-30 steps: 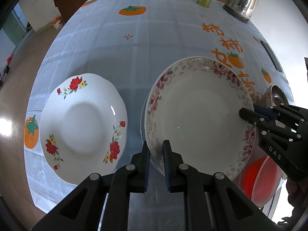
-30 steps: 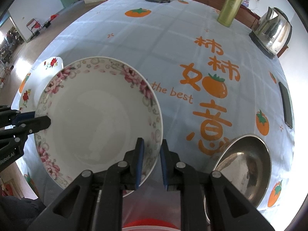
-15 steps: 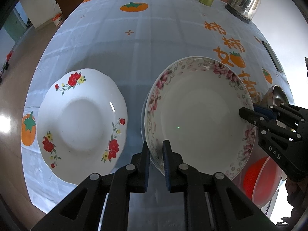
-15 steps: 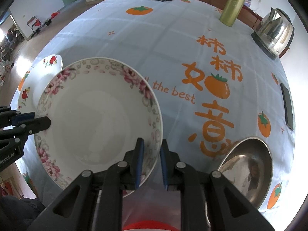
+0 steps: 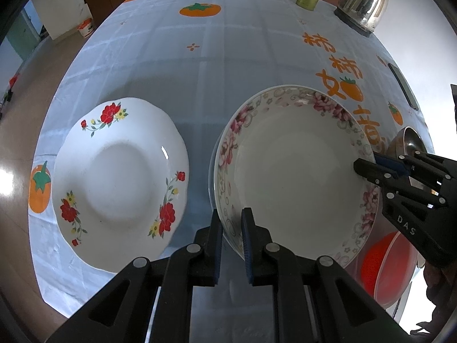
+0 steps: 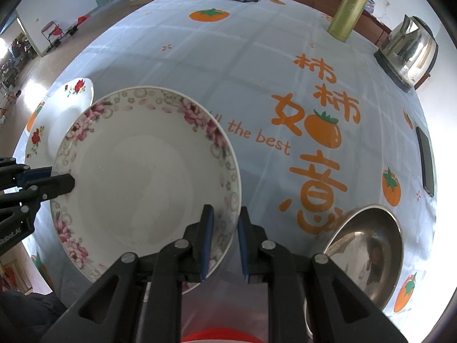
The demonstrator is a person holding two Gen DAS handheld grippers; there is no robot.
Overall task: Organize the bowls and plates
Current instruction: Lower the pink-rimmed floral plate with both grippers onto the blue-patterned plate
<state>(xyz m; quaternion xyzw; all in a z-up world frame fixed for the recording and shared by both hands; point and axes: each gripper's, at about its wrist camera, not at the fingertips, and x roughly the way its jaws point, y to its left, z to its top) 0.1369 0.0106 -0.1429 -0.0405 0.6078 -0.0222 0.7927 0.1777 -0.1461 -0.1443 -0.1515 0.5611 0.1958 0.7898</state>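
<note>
Left gripper and right gripper each clamp opposite rim edges of the pink-flowered plate, held above the tablecloth. In the left wrist view, the red-flowered plate lies at 9 o'clock of it, the steel bowl at 3 o'clock, and the red bowl at 4 o'clock.

Red bowl half behind pink-flowered plate

Black two-finger grippers, blue-padded

The left gripper and right gripper had silver pivot screws; white lettering marked their sides.
</note>
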